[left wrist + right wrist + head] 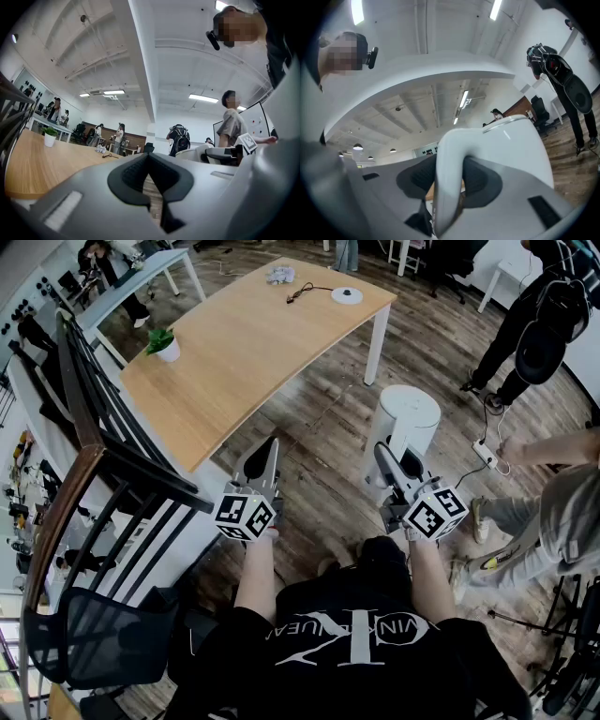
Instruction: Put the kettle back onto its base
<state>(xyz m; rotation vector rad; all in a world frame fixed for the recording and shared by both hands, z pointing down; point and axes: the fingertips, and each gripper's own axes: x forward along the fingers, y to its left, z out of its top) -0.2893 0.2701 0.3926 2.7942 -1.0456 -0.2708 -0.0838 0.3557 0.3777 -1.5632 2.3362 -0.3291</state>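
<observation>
Right gripper (401, 471) is gripping the kettle (410, 418) by its handle (449, 187); its fingers (485, 180) are standing wide, pads pressing on either side of the handle loop; the kettle is hanging upright, body away from the person, handle toward them, over the floor (319, 442) off the table's (244, 352) near right corner, not on the table.

Left gripper (265, 465) is holding nothing; its fingers (129, 176) are sitting narrow, tips together, only floor showing in the gap behind them.

The base (346, 294) is lying flat at the table's far right end, cord (302, 292) trailing to its left; it is well apart from the kettle, ahead of it, a little left and higher.

Judging: the coming move is turning on that offset; the kettle needs lifting above table level, carrying forward and slightly left, then lowering straight down, staying upright; the right hand is the nearer one and is already carrying it.
</observation>
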